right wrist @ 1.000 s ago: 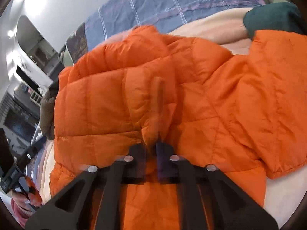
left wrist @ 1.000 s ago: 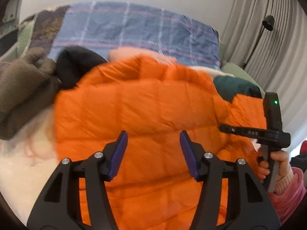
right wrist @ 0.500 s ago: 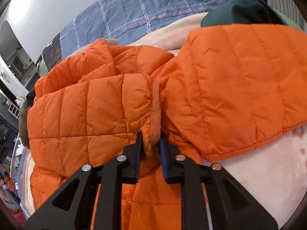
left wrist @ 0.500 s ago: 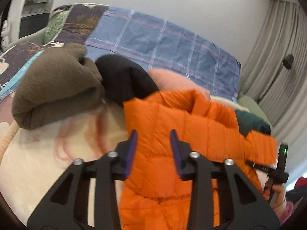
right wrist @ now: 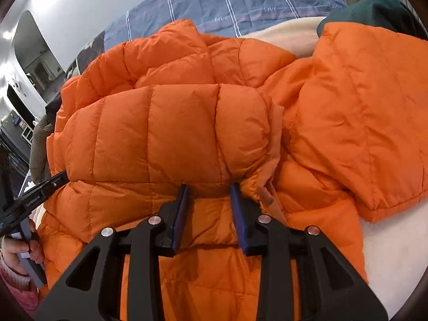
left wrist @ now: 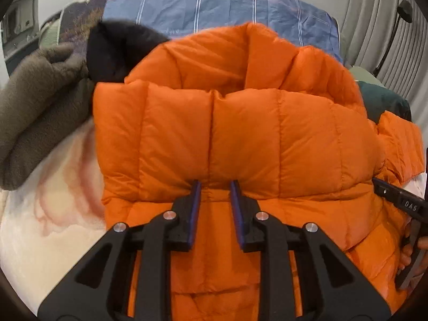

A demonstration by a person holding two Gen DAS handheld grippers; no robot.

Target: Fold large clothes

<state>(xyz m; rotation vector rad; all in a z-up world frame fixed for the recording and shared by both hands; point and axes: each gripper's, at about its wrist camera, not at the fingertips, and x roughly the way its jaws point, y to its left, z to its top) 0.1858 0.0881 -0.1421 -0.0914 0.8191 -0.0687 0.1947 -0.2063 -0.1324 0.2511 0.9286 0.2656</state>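
Note:
An orange quilted down jacket [left wrist: 240, 133] lies on a pale blanket, its lower part folded up over itself. It also fills the right wrist view [right wrist: 187, 133], with one sleeve [right wrist: 361, 112] spread to the right. My left gripper [left wrist: 213, 184] has its jaws partly apart, tips against the folded edge, with jacket fabric between them. My right gripper [right wrist: 208, 187] stands the same way at the folded edge near the zipper placket [right wrist: 270, 187], jaws apart. The right gripper also shows in the left wrist view [left wrist: 401, 206].
A brown fleece [left wrist: 34, 123] and a black garment [left wrist: 117, 50] lie at the left. A dark green garment [right wrist: 374, 13] lies at the far right. A blue plaid cover [left wrist: 214, 2] lies behind. Pale blanket [left wrist: 45, 214] shows at the left, curtains [left wrist: 379, 13] at the right.
Both grippers carried the jacket's lower edge up and over, making a fold. The right jaws, shut on fabric before, now stand apart. The left jaws stand a little wider than half a second ago.

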